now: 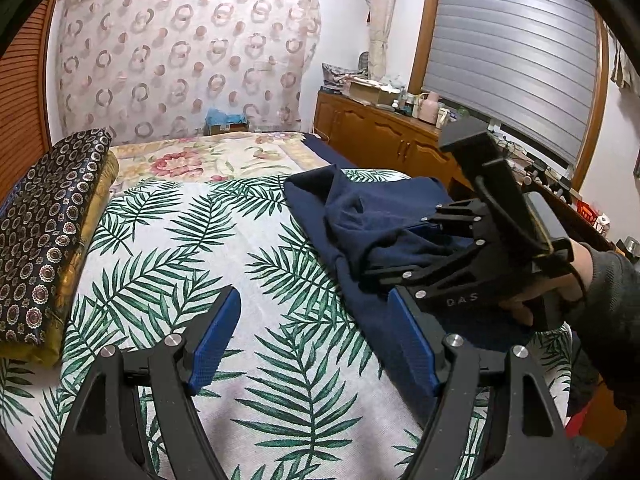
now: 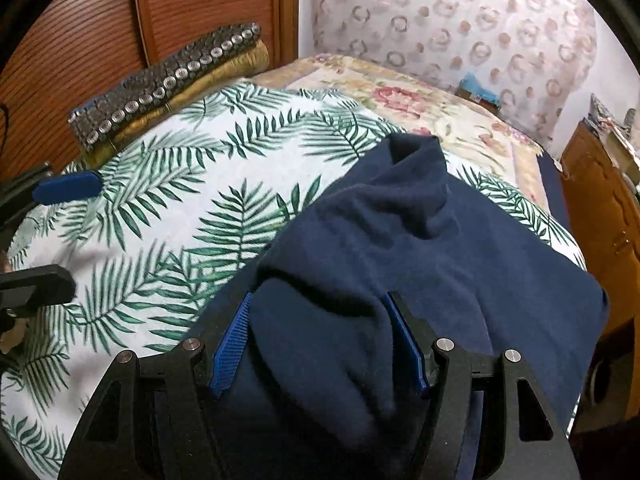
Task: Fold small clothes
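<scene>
Left wrist view: the left gripper (image 1: pixel 316 344) hangs wide open over the leaf-print sheet (image 1: pixel 208 264), holding nothing; its right blue pad (image 1: pixel 412 344) lies at the edge of the navy garment (image 1: pixel 372 216). The garment sits bunched on the right side of the bed. The right gripper (image 1: pixel 404 264), held in a hand (image 1: pixel 560 284), reaches into the garment's folds. A patterned cushion (image 1: pixel 48 232) lies along the bed's left edge, a floral cover (image 1: pixel 208 156) beyond the sheet. A circle-print curtain (image 1: pixel 184 56) hangs behind, a wooden cabinet (image 1: pixel 384 136) and a shuttered window (image 1: pixel 512 64) stand to the right.

Right wrist view: the right gripper (image 2: pixel 320 340) stands partly open, its blue pads (image 2: pixel 232 344) on either side of a raised fold of the garment (image 2: pixel 400 248); whether they press it cannot be told. The garment covers the sheet's (image 2: pixel 160 216) right half. A blue pad of the left gripper (image 2: pixel 68 192) shows at far left. The cushion (image 2: pixel 168 84) lies against a slatted wooden door (image 2: pixel 120 12).
</scene>
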